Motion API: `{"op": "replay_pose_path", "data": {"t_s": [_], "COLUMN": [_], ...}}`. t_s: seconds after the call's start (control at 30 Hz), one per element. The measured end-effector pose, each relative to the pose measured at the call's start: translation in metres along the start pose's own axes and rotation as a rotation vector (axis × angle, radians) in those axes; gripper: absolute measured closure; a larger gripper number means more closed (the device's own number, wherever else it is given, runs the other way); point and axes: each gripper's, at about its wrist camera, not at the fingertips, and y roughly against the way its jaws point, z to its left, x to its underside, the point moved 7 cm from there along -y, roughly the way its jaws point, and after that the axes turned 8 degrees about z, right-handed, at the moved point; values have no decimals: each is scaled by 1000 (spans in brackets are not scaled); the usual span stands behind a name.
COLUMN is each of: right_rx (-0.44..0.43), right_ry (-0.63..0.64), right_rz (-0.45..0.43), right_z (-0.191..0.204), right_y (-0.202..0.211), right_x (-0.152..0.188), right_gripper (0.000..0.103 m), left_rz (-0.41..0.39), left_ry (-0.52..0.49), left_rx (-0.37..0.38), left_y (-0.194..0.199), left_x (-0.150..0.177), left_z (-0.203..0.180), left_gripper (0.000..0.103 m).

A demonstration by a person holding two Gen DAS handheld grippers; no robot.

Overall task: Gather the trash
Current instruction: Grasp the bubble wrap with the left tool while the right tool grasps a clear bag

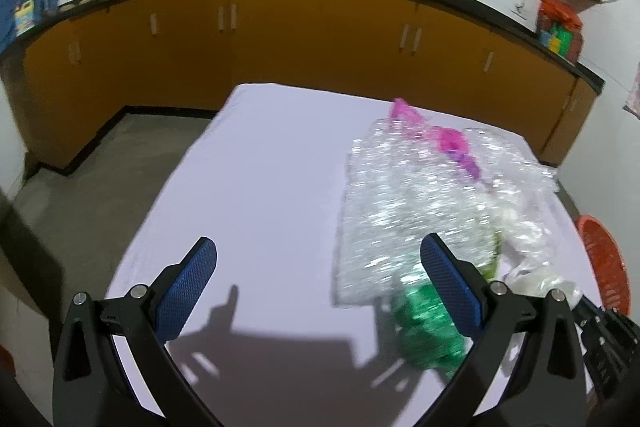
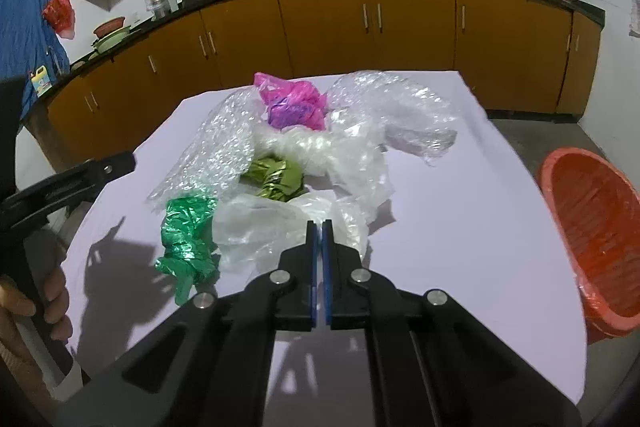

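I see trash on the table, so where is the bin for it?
The orange plastic basket stands on the floor just off the table's right edge, in the right wrist view.

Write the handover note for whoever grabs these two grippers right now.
Left gripper: open, empty, over the table's near left, beside the pile.
Right gripper: shut at the near edge of the clear plastic bag; whether it pinches the film is unclear.
Pile on the table: bubble wrap, green bag, olive wrapper, pink bag.
Orange basket: off the table's right edge; its visible inside shows no trash.
Done: nothing collected yet.
Left: move every piece into the basket.
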Motion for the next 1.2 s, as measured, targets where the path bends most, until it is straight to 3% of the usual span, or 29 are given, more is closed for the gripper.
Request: {"op": "replay_pose_path", "data": {"t_s": [0.2, 0.57, 0.77, 0.97, 1.03, 1.13, 1.2], "right_rx": [36, 86, 87, 82, 78, 77, 76], "right_ry": [-23, -108, -124, -136, -142, -144, -145], "right_rz": [-31, -58, -55, -57, -56, -58, -61], "right_z": [-19, -61, -68, -70, -72, -72, -71], "right_y": [13, 26, 25, 26, 26, 27, 28], "right_x": [1, -5, -1, -2, -2, -2, -2], "right_gripper": [99, 99, 99, 99, 99, 99, 99], "left_rz": [6, 88, 107, 154, 161, 147, 130], "left_ry": [-73, -139, -173, -130, -129, -121, -115], "left_rx": [14, 11, -46, 3, 16, 45, 59], "left_y": [-9, -39, -52, -59, -60, -55, -49], "left_x": [-7, -6, -5, -1, -1, -2, -4], "left_z": [-39, -82, -89, -79, -78, -73, -68], "left_gripper": [2, 2, 5, 46, 66, 80, 82]}}
